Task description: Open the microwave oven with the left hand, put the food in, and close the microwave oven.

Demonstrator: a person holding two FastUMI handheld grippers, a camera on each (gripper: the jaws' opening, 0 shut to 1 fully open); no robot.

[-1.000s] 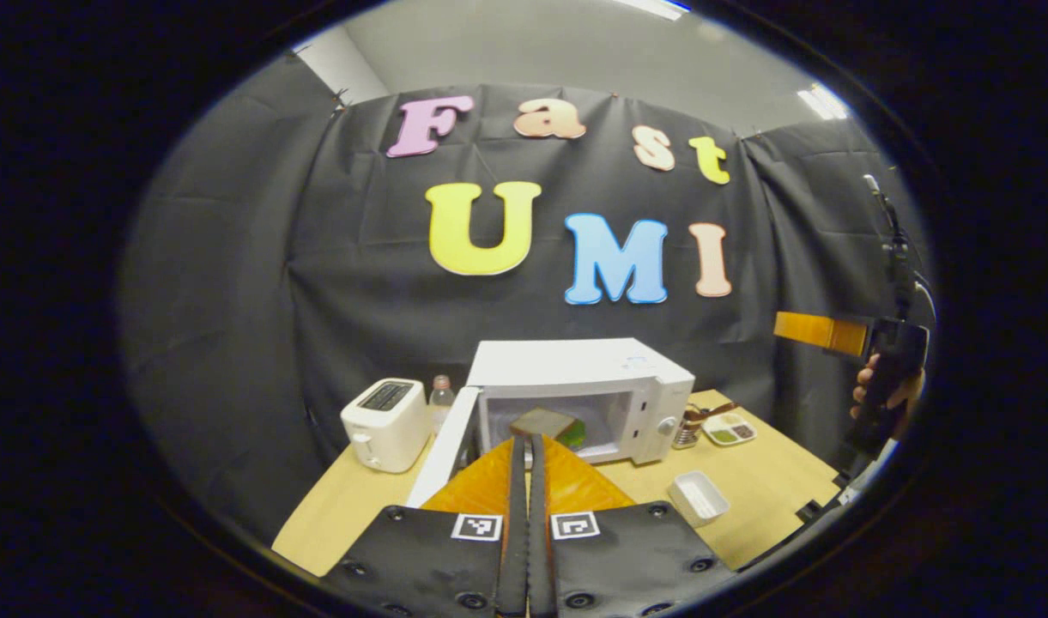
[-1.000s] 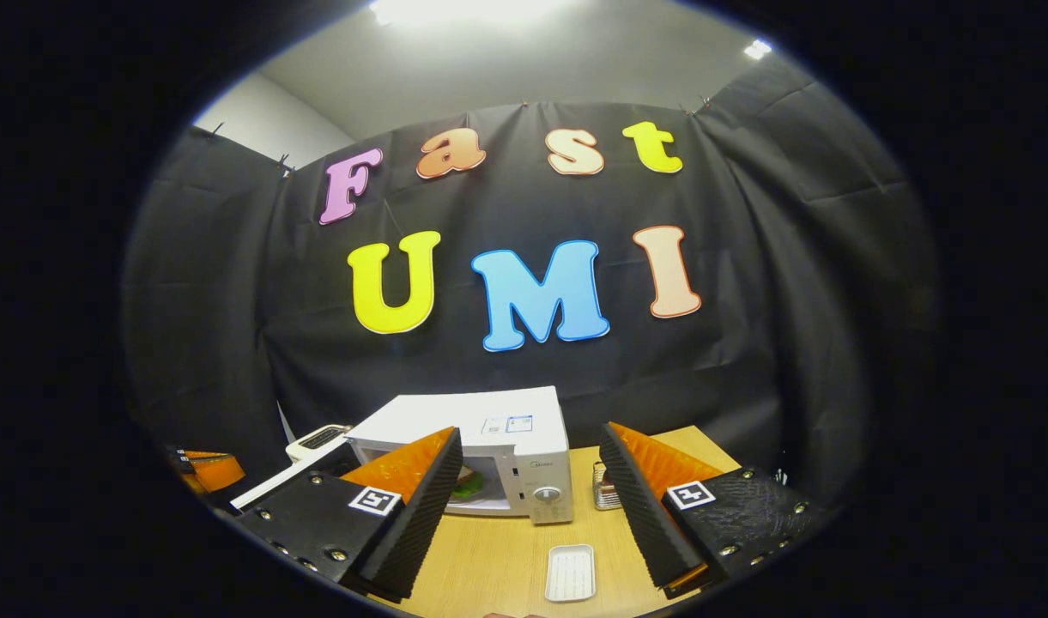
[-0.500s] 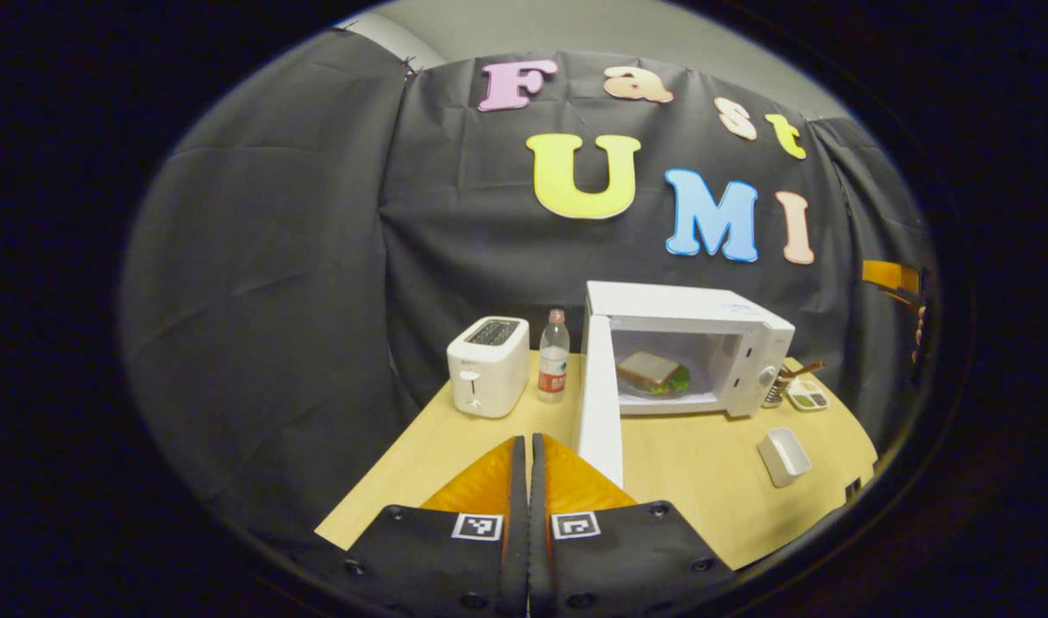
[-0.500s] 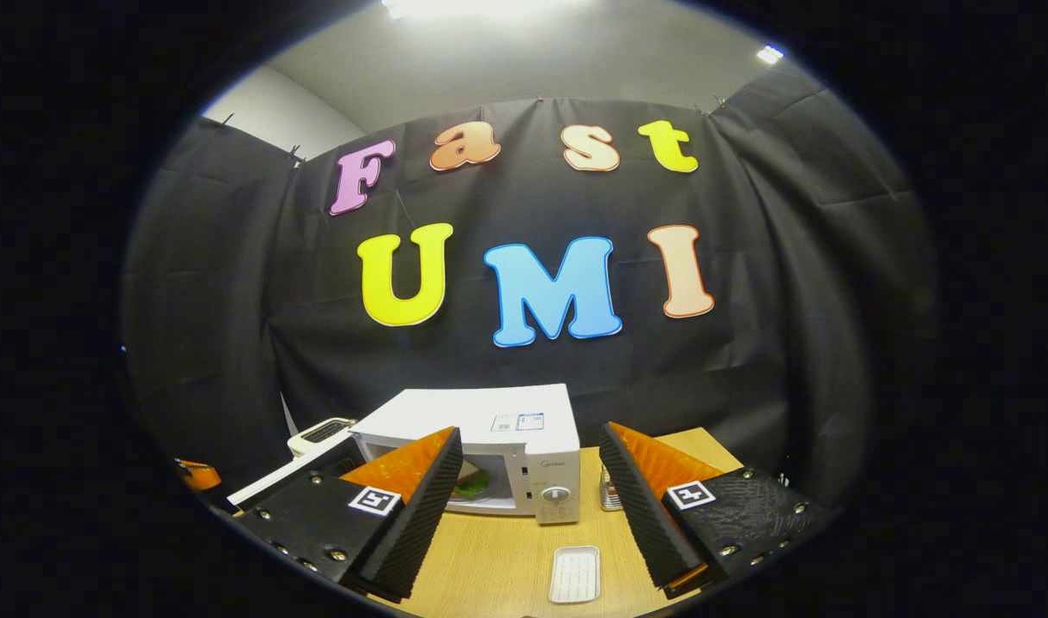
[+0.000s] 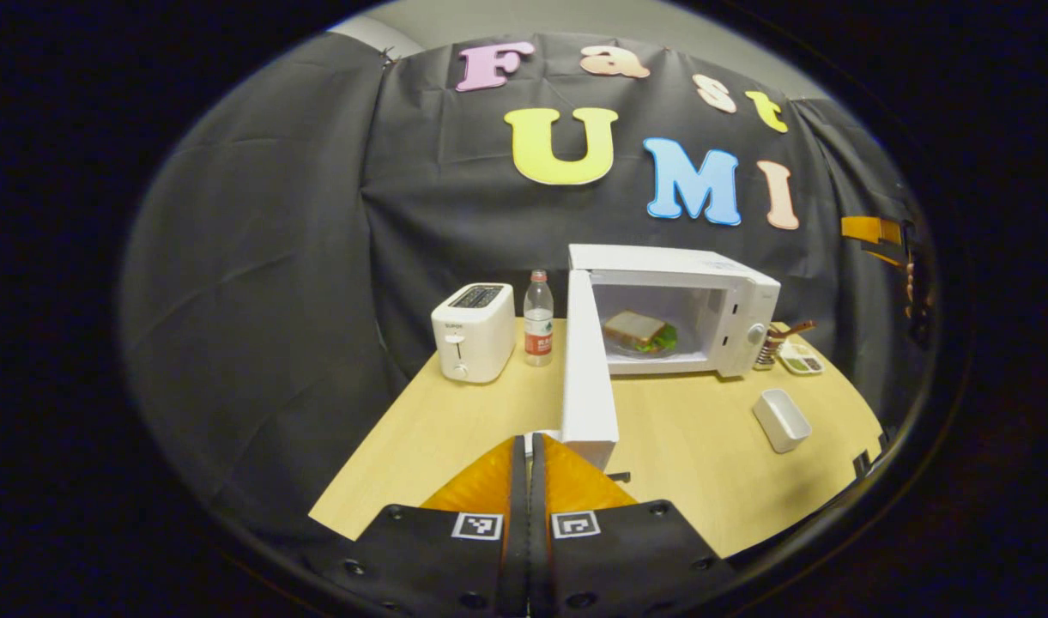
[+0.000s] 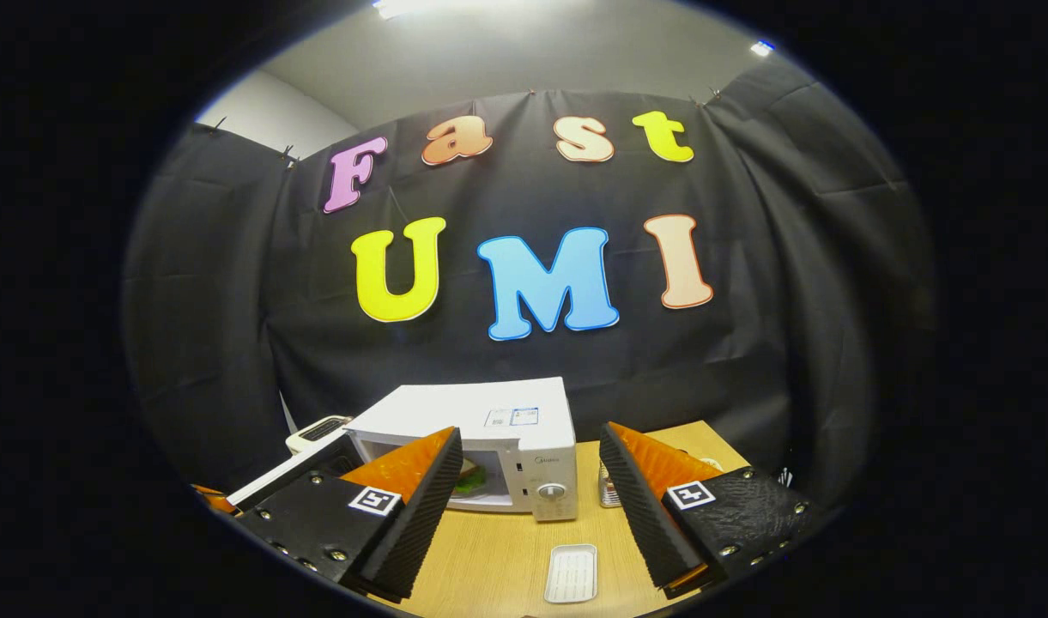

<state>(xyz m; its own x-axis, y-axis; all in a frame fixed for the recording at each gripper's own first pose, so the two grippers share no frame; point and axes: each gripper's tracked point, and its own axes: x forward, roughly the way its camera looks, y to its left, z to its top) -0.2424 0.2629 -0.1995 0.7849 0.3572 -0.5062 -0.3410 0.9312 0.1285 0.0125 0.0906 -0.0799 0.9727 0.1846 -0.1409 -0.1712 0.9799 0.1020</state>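
1. The left claw (image 5: 528, 446) is pressed together with nothing between its fingers, hanging above the near edge of the counter (image 5: 455, 429).
2. Just beyond its tips stands the free end of the microwave door (image 5: 585, 369), swung wide open toward the camera; whether the tips touch the door cannot be told.
3. The microwave oven (image 5: 674, 266) sits at the back of the counter, its cavity open.
4. The food (image 5: 637, 330), a sandwich with green leaf under the bread, lies inside the cavity.
5. Left of the oven stand a water bottle (image 5: 538, 319) and, beside that, a white toaster (image 5: 475, 343).
6. Right of the oven are a small rack (image 5: 774, 342) and a divided dish (image 5: 800, 362); nearer lies a white rectangular tray (image 5: 781, 420).
7. At the far right edge of the left gripper view, a hand (image 5: 911, 287) holds the other claw well above the counter.
8. The right claw (image 6: 530, 481) is spread wide, gripping nothing, raised above the counter and facing the oven's control side.
9. Between its fingers in the right gripper view show the oven's dial (image 6: 551, 492) and the white tray.
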